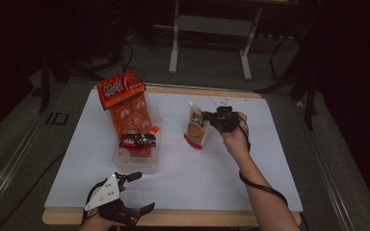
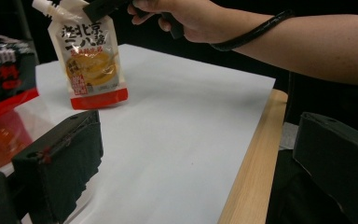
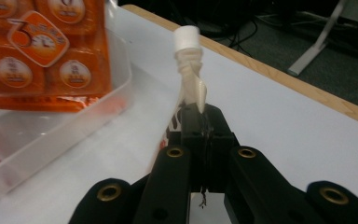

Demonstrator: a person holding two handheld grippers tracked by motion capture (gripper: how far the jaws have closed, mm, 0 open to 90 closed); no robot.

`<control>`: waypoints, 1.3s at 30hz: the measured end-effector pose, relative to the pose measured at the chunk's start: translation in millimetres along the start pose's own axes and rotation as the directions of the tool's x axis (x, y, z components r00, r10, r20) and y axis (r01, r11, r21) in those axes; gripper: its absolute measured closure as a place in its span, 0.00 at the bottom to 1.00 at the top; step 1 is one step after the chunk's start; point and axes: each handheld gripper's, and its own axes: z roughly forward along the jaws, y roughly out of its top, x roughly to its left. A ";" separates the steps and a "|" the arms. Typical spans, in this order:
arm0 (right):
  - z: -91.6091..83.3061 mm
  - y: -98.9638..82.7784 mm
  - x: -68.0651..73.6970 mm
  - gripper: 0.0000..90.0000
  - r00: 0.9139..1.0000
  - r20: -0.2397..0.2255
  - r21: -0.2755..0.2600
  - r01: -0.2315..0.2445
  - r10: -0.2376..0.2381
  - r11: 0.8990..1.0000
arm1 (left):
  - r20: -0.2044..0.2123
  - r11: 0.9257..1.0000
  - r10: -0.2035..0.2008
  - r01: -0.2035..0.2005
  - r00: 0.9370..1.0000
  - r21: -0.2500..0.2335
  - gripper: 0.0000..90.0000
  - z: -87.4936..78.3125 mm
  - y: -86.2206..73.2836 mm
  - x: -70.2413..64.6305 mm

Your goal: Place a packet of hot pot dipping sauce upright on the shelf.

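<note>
On the white-covered table in a dim room, the right gripper has its jaws pinched tight on the spouted pouch just below the cap, seemingly mid-lift toward the clear bin beside it, which next needs carrying over; the left gripper gapes empty.

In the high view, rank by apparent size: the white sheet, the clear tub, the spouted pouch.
Largest to smallest:
1. white sheet
2. clear tub
3. spouted pouch, lifted by the right gripper, so slightly unsure.
</note>
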 end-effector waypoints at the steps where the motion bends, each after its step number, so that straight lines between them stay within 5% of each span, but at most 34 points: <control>1: -2.6 0.2 1.6 1.00 1.000 -0.001 -0.003 0.007 -0.007 1.000 | 0.001 1.000 0.012 -0.012 1.000 0.001 0.02 1.3 0.7 0.1; 19: -57.1 -8.5 16.0 1.00 0.998 -0.011 -0.021 0.068 -0.069 0.997 | 0.051 1.000 -0.003 0.004 0.999 -0.022 0.04 10.2 15.2 -0.8; 25: -77.6 -9.7 26.1 1.00 0.995 -0.040 -0.045 0.086 -0.087 0.995 | 0.034 1.000 -0.011 0.012 0.999 -0.023 0.03 11.5 22.2 0.1; 30: -91.2 -11.6 36.7 1.00 0.992 -0.061 -0.055 0.107 -0.111 0.993 | -0.021 1.000 0.010 -0.011 1.000 -0.027 0.02 11.9 29.0 -0.7; 39: -115.7 -13.9 55.5 1.00 0.982 -0.113 -0.084 0.143 -0.152 0.986 | 0.030 1.000 -0.009 0.009 1.000 -0.004 0.02 13.0 37.1 2.2</control>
